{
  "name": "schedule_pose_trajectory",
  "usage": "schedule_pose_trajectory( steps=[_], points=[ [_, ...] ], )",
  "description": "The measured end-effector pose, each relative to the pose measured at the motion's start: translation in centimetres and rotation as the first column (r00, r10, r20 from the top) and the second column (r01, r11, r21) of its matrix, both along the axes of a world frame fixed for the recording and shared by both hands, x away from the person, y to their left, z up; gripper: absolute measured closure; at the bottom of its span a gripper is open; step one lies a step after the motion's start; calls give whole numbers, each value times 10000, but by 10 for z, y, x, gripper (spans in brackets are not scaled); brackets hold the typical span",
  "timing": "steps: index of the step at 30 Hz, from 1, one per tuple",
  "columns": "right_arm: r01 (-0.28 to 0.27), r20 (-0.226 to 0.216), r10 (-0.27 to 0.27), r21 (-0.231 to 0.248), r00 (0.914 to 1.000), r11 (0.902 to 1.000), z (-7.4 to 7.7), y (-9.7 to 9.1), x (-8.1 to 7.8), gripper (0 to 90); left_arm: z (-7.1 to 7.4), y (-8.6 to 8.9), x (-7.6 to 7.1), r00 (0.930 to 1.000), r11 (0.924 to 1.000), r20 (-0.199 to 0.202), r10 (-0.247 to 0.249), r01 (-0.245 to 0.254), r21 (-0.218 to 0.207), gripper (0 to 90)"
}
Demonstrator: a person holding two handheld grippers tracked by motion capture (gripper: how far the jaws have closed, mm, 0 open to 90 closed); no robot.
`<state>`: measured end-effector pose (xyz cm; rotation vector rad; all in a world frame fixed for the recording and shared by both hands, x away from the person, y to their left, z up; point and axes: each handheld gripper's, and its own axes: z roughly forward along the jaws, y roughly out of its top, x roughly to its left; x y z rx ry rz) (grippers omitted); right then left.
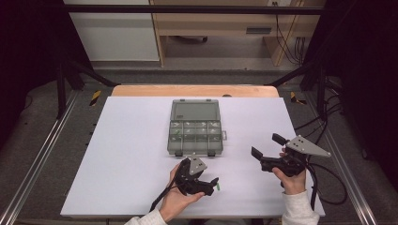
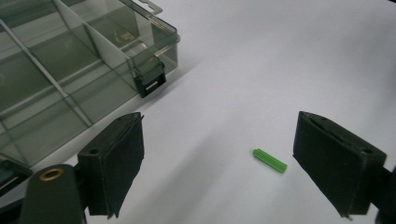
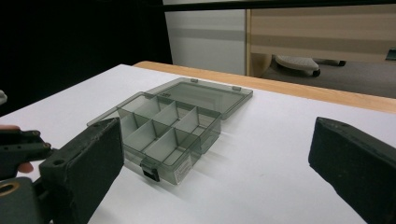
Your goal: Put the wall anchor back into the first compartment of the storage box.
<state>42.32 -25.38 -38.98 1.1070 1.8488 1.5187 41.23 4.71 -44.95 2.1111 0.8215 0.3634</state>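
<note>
A small green ribbed plug (image 2: 269,160) lies on the white table, between the jaws of my left gripper (image 2: 233,172) and nearer the right-hand one; the pads stand wide and do not touch it. From above, the left gripper (image 1: 212,183) is low over the table near the front edge, with the green plug (image 1: 218,187) at its tips. A smoky clear compartment box (image 1: 195,138) sits in mid-table with its lid (image 1: 195,111) folded back flat. My right gripper (image 1: 266,145) hovers to the right of the box, open and holding nothing; its own view looks at the box (image 3: 168,130).
The white table top (image 1: 122,154) has broad bare room left of the box. One box cell holds something small and green (image 1: 177,136). A cable (image 1: 328,187) loops off the right gripper at the table's right edge. Dark frame posts flank the table.
</note>
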Motion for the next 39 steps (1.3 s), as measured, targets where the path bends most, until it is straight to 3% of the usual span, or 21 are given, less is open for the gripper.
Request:
schedule_pose_trajectory(
  steps=[7,23,33,39],
  points=[
    [-11,9,11,-18,10000,10000,0,0,0,37,-10,-13,-1,9989,9996,-427,-175,184,201,217],
    [-20,17,20,-25,10000,10000,0,0,0,36,-28,-33,-3,9980,9929,-609,-174,244,1163,428],
    [-47,32,47,-25,10000,10000,0,0,0,36,-26,-32,-7,9978,9897,-629,-192,278,1401,564],
    [-40,15,40,-4,10000,10000,0,0,0,36,-24,-28,-5,9958,9891,-895,-212,340,1434,694]
  ],
)
